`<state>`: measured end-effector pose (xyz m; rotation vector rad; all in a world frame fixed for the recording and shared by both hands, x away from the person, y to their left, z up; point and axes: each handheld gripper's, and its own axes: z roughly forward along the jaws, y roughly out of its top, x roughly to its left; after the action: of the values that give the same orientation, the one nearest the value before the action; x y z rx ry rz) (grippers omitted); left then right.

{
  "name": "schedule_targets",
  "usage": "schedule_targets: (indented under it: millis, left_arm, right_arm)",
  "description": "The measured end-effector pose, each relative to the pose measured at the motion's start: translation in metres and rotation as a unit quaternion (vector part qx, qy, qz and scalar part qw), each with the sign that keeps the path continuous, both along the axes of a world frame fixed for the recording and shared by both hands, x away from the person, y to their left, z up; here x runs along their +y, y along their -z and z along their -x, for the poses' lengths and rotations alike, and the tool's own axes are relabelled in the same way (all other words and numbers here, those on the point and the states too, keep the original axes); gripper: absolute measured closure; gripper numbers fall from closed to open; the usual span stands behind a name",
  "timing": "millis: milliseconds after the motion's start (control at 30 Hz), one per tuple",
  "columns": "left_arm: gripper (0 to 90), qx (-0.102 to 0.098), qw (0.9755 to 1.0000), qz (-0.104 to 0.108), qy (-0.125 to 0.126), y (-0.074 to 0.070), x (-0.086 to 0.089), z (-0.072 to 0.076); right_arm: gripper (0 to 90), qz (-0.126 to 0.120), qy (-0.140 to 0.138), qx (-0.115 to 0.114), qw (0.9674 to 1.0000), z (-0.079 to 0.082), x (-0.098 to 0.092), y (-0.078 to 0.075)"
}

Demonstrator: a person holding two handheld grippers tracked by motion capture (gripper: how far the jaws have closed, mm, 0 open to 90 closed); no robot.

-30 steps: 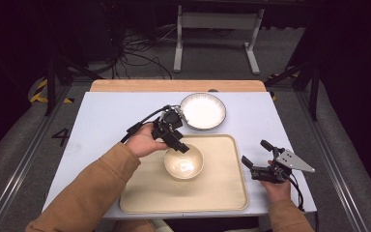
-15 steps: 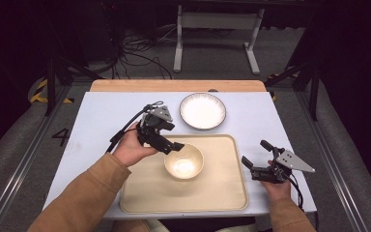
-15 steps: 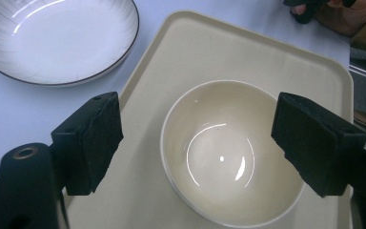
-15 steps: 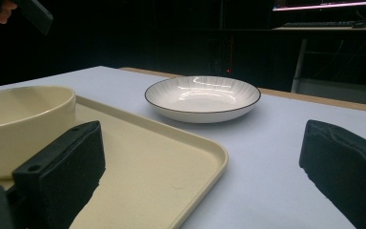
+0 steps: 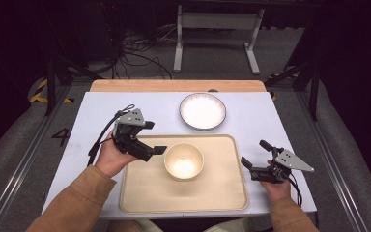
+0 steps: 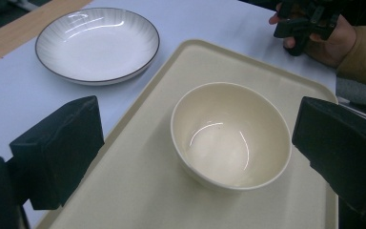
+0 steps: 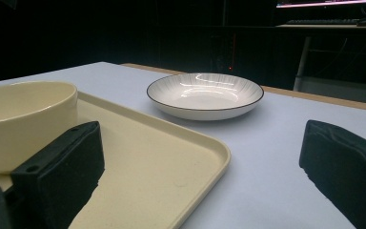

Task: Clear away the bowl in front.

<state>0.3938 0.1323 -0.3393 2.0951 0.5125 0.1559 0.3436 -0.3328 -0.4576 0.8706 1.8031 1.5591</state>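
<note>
A cream bowl (image 5: 184, 161) stands upright and empty on the beige tray (image 5: 222, 193). My left gripper (image 5: 153, 137) hovers at the tray's left edge, a short way left of the bowl and apart from it. Its jaws have just been opening and stand open with nothing between them. In the left gripper view the bowl (image 6: 231, 133) lies ahead of the jaws. My right gripper (image 5: 254, 153) rests open by the tray's right edge, nothing in it. Behind the tray sits a white plate (image 5: 203, 110) with a dark rim, empty.
The pale table (image 5: 77, 121) ends in a wooden strip (image 5: 174, 85) at the far side. Beyond it stand metal stand legs (image 5: 215, 43), with cables on the dark floor. In the right gripper view the tray's corner (image 7: 219, 152) and the plate (image 7: 205, 95) lie ahead.
My left gripper has let go of the bowl's rim, opened, and drawn back to the left. The bowl stays on the tray. The right gripper has not moved.
</note>
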Motion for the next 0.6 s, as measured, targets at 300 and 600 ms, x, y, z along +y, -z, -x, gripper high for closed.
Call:
schedule_targets:
  millis: [300, 600]
  left_arm:
    - [4.5, -0.018, 0.9986, 0.033, -0.037, 0.008, 0.031, 0.014]
    - [2.4, -0.063, 0.9921, 0.089, -0.062, 0.026, 0.065, 0.033]
  right_arm:
    - [1.8, -0.001, -0.003, 0.001, 1.0, 0.0, 0.0, 0.0]
    - [1.7, -0.004, -0.003, 0.002, 1.0, -0.001, -0.001, 0.0]
